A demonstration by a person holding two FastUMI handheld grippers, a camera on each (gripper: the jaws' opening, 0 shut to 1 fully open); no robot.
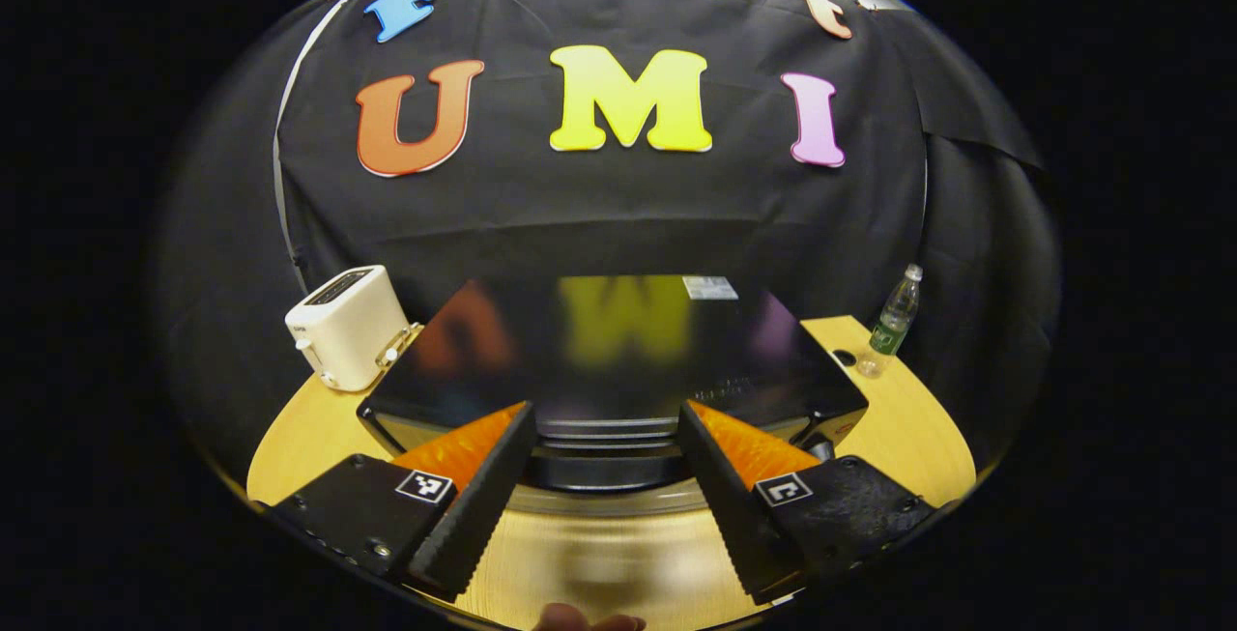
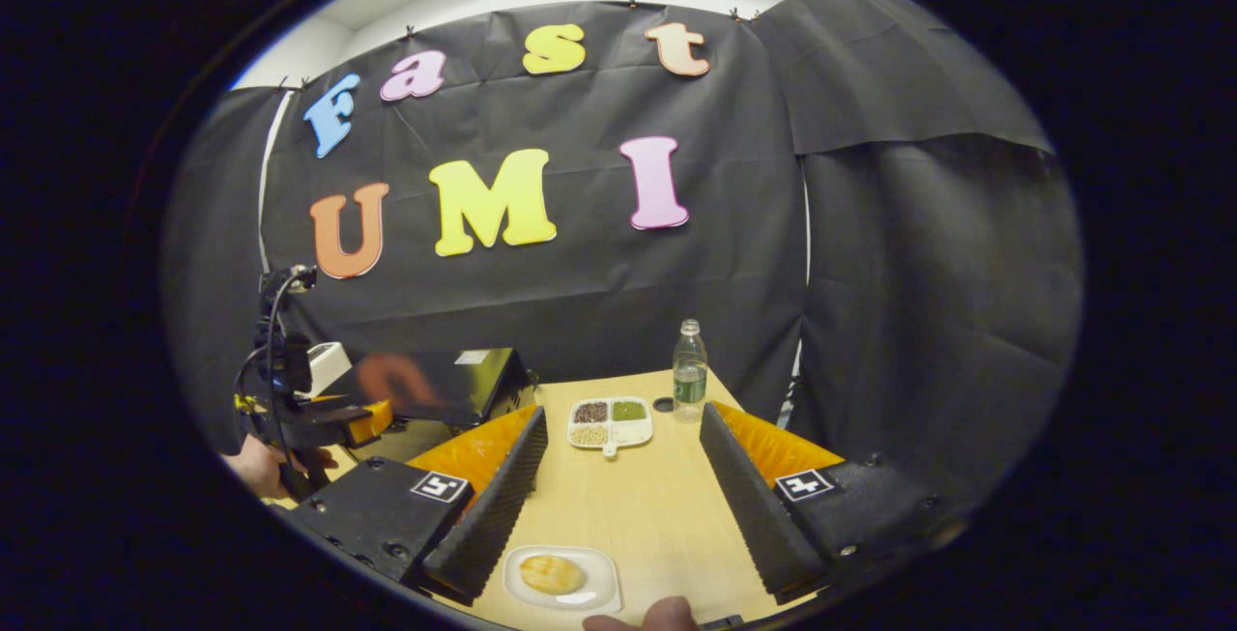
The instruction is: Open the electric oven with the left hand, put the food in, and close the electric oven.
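Note:
The black electric oven (image 1: 618,351) sits straight ahead in the left gripper view, its glossy top reflecting the wall. My left gripper (image 1: 604,515) is open, and the oven's upper front edge with its dark handle (image 1: 604,462) lies between the fingers without either one pressing on it. Whether the door is ajar I cannot tell. In the right gripper view a round golden bun (image 2: 551,573) lies on a white plate (image 2: 601,600) at the table's near edge. My right gripper (image 2: 618,515) hangs open just above it, holding nothing. The left gripper (image 2: 372,418) shows by the oven (image 2: 435,385).
A white toaster (image 1: 348,327) stands left of the oven. A water bottle (image 2: 689,370), its loose cap (image 2: 663,405) and a divided white dish of grains (image 2: 609,423) sit at the back of the wooden table (image 2: 638,496). A hand (image 2: 256,467) holds the left gripper.

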